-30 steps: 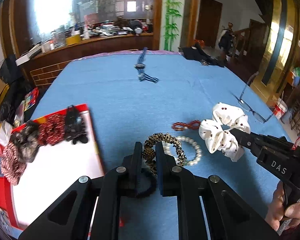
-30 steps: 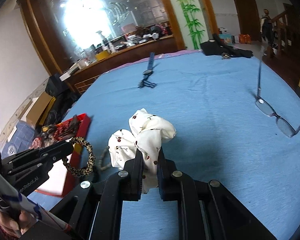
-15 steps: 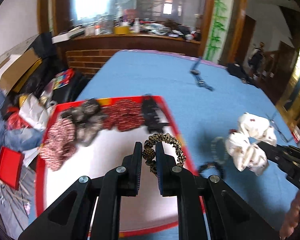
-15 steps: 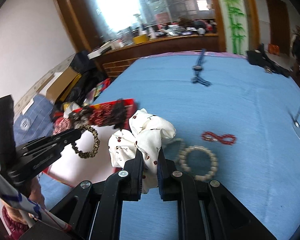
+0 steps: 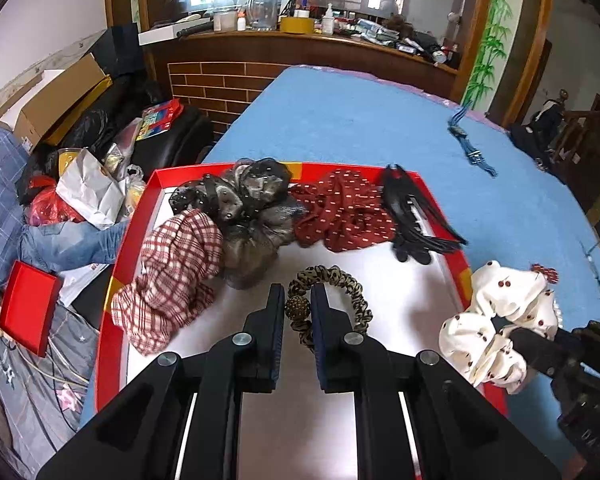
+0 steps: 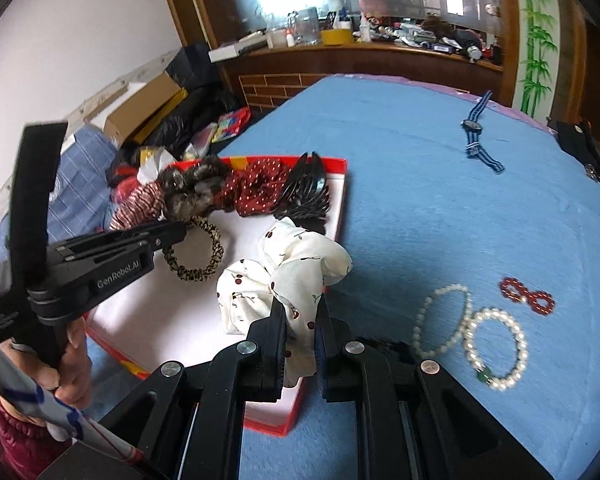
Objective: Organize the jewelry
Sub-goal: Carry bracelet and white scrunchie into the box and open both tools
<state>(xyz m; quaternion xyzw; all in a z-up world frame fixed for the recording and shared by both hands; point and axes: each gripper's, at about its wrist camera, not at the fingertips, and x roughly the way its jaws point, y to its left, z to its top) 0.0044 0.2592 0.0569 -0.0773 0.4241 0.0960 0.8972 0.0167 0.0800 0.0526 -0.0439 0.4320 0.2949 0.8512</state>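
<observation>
Left wrist view: left gripper [image 5: 298, 310] clamped on leopard-print hair tie [image 5: 332, 300], now hanging over white floor of red-rimmed tray [image 5: 126, 248]; one second ago over blue tablecloth [image 5: 360, 120] beside pearl bracelets [image 6: 496, 344]. Right gripper [image 6: 302, 322] pinching cherry-print white scrunchie [image 6: 288, 272], carried from cloth to tray's right edge. Both items airborne, neither released yet. Plaid, grey, red-dotted scrunchies and black claw clip [image 5: 410, 216] lined along tray's far side. Pearl bracelets, red bead bracelet [image 6: 526, 296] left on cloth, unsorted.
</observation>
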